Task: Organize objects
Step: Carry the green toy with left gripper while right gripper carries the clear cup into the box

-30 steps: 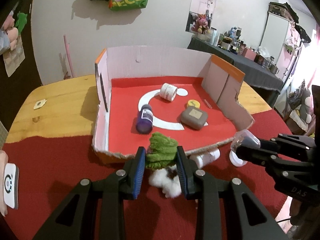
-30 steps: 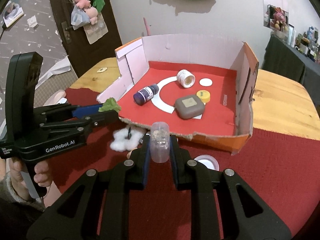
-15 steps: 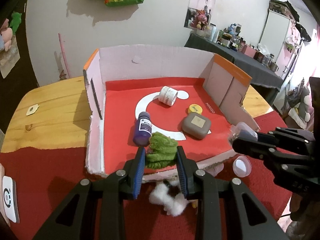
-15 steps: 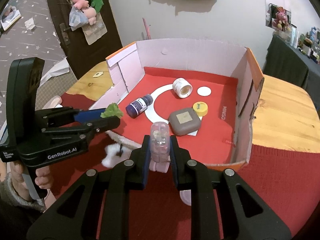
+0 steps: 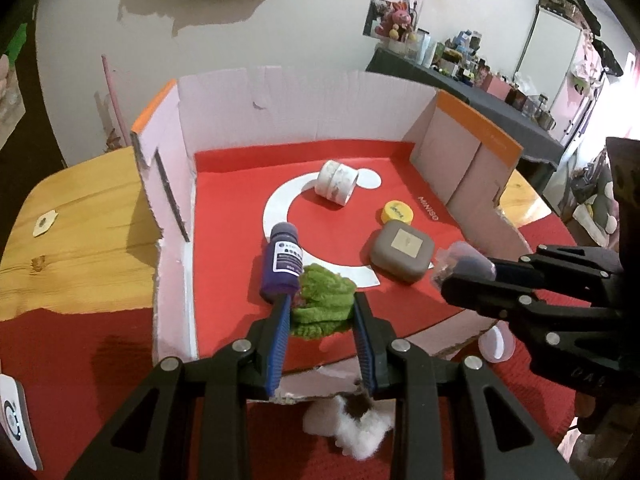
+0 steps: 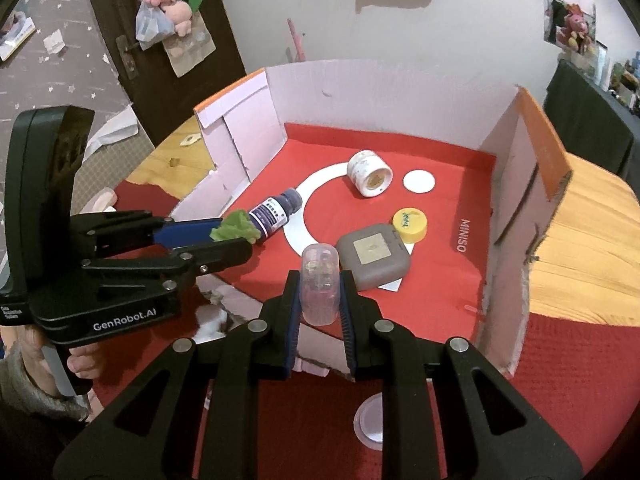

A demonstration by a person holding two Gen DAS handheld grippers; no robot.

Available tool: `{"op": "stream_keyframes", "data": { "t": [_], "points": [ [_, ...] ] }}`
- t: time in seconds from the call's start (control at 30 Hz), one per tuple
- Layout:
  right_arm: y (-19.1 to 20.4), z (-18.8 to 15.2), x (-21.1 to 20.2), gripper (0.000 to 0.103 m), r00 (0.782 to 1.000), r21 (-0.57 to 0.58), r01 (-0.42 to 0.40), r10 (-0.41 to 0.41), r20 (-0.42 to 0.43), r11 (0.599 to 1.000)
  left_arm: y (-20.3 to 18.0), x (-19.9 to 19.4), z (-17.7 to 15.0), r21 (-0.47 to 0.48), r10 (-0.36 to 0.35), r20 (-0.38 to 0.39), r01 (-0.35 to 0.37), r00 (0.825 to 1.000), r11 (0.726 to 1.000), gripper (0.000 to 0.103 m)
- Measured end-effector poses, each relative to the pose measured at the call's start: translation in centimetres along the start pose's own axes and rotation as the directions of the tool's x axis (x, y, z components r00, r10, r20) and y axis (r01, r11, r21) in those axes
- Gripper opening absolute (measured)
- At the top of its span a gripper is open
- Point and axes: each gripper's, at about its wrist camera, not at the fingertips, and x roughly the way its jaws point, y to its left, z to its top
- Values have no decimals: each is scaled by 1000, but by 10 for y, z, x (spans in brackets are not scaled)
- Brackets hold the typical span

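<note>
Green cloth: your left gripper is clamped on this fuzzy bundle, both blue pads pressed into its sides; it hangs over the near part of the box floor, just beside the bottom end of the purple bottle.
Clear capsule: your right gripper is closed on it, upright between the pads, held over the near edge of the box, close to the grey case.
Box: cardboard, pale pink walls with orange rims, a red floor with a white ring printed on it; the near wall is torn low.
Purple bottle: lies on its side on the red floor, cap pointing toward the back wall, across the left of the white ring.
Grey case: square with rounded corners, flat on the floor, right of the ring.
Yellow cap: just behind the grey case; you cannot tell if they touch.
White roll: on its side near the back wall, open end facing your right camera.
White fluff: on the red mat outside the box, below your left gripper.
Clear lid: on the red mat, under your right gripper.
</note>
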Motion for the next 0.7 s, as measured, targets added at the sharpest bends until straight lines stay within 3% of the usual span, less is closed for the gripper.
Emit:
{"op": "stream_keyframes", "data": {
  "t": [0.7],
  "points": [
    [-7,5,39,17,996,10,-30,31,-89,999,9,30,5,0,-26,-71,26,997,1000,32]
  ]
}}
